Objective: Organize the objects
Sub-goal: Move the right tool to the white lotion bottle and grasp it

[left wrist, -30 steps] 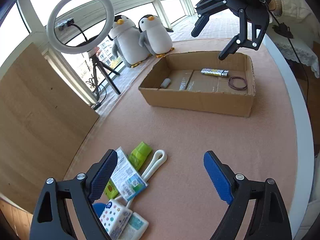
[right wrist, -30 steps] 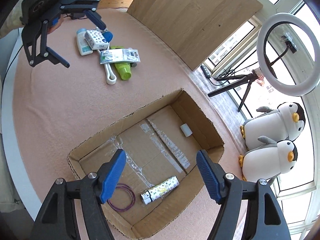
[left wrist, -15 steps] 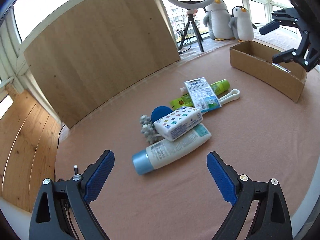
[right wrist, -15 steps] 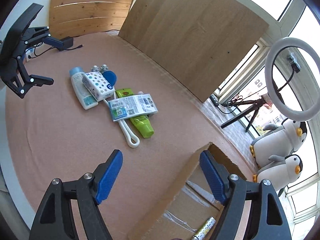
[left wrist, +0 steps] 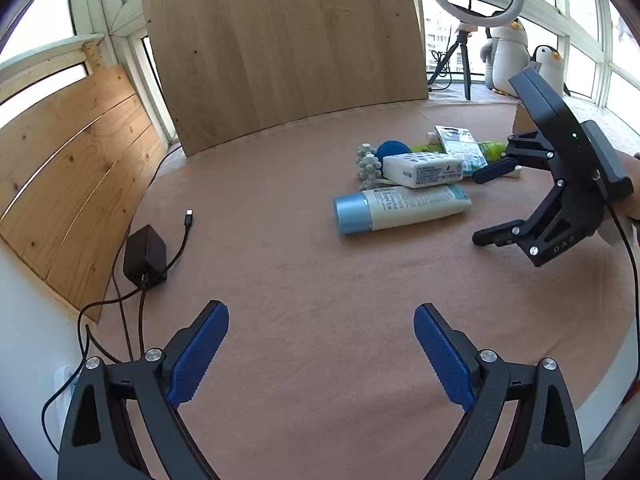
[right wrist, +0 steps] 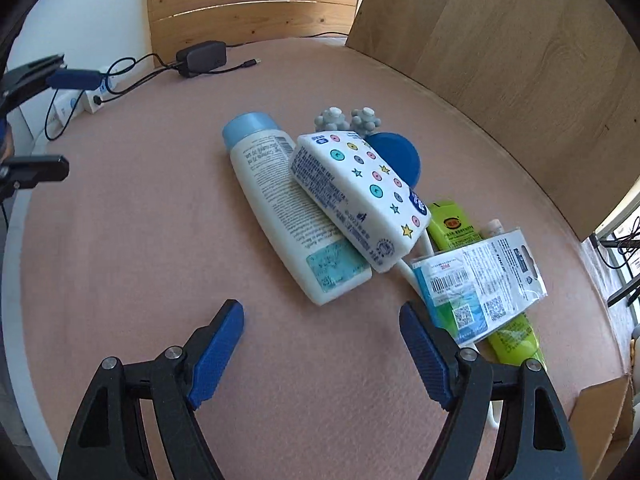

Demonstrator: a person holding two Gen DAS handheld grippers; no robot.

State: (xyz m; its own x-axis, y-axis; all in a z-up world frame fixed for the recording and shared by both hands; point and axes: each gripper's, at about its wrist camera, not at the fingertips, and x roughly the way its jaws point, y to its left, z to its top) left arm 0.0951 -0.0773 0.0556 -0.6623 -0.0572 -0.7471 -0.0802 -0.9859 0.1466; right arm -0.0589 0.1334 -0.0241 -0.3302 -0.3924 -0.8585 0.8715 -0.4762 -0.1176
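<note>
Lotion bottle (right wrist: 288, 208), white plastic with one pale blue cap, is seen lying flat just ahead of the right tool (right wrist: 322, 344), its long axis running away from the tool and leftward, cap at the far end. One soft white tissue pack (right wrist: 360, 196) printed with coloured dots and stars is laid tilted across the bottle's right side. Beyond it, two grey knobbly balls (right wrist: 348, 120) and one round blue lid (right wrist: 396, 156) are found. To the tool's right, one glossy printed packet (right wrist: 476, 288) is laid over a green tube (right wrist: 516, 336). Both tools are held wide open with nothing between the ribbed blue pads; the left tool (left wrist: 320, 356) is held over bare pink felt surface (left wrist: 300, 264), with the pile ahead and to its right. One black adapter (left wrist: 145, 252) with cable is seen to its left.
</note>
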